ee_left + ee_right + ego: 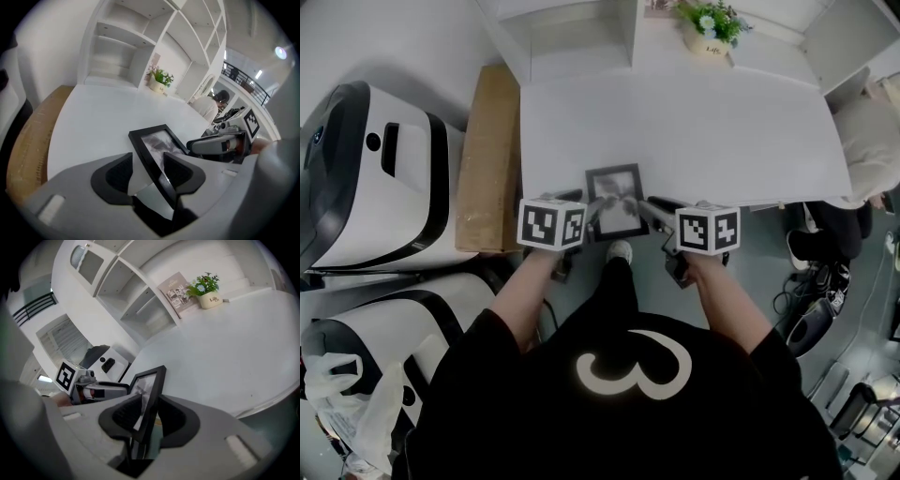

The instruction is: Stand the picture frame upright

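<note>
Both left tongs (150,161) and right tongs (149,412) are opening round the centre picture frame (615,202) (between their jaws), so withdraw without nudging it.

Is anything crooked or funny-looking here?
Yes: the frame at the table's near edge is tilted, not standing straight. It sits between the opening jaws of the left gripper and the right gripper.

Black picture frame (617,217), white table (694,122), tan cardboard box (487,159), green potted plant (712,21).
</note>
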Available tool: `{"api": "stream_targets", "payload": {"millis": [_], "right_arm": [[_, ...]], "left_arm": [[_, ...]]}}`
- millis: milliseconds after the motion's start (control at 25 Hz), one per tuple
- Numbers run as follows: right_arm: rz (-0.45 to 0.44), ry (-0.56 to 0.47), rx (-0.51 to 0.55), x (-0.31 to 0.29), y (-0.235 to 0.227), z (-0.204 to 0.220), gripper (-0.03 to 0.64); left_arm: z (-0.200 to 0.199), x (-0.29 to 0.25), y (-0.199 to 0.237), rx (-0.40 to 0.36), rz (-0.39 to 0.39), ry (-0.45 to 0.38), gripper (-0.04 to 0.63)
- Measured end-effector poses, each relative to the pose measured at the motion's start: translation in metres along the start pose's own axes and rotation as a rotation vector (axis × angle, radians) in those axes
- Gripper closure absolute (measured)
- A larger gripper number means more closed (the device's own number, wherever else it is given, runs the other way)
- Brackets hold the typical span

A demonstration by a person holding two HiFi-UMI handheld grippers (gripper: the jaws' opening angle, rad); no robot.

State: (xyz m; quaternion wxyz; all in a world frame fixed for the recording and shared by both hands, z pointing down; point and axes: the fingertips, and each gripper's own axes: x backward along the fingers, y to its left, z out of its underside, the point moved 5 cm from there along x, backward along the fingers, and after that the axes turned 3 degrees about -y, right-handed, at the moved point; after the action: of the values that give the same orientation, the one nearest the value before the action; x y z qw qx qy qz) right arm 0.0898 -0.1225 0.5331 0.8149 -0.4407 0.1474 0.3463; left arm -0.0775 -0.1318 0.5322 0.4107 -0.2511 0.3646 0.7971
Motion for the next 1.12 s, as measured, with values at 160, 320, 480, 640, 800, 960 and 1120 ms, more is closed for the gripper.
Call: {"api": "stream_targets", "payload": {"millis": [160, 320, 480, 640, 800, 960, 1120], "right_arm": [[-0.081, 0.023, -0.051, 0.019, -0.004, 0.003, 0.495], [-0.131, 0.067, -0.098, 0.023, -0.008, 0.018, 0.495], [-0.166, 0.098, -0.162, 0.015, -0.01, 0.029, 0.495], [-0.18, 0.121, -0.181, 0.008, -0.011, 0.03, 0.495], [-0.185, 0.13, -0.168, 0.001, -0.011, 0.027, 0.495], [-0.189, 0.135, -0.172, -0.002, -0.009, 0.031, 0.495], [-0.179, 0.145, -0.126, -0.005, -0.008, 0.027, 0.504]], "left_arm": [[0.008, 0.023, 0.001, 0.139, 0.097, -0.022, 0.396], [0.027, 0.04, -0.006, 0.279, 0.204, -0.039, 0.396], [0.046, 0.034, -0.007, 0.365, 0.25, -0.016, 0.396], [0.05, 0.026, -0.007, 0.402, 0.271, -0.003, 0.396], [0.051, 0.015, -0.006, 0.427, 0.286, 0.016, 0.396], [0.055, 0.009, -0.007, 0.421, 0.283, 0.043, 0.397], [0.052, 0.004, -0.007, 0.383, 0.268, 0.061, 0.426]]}}
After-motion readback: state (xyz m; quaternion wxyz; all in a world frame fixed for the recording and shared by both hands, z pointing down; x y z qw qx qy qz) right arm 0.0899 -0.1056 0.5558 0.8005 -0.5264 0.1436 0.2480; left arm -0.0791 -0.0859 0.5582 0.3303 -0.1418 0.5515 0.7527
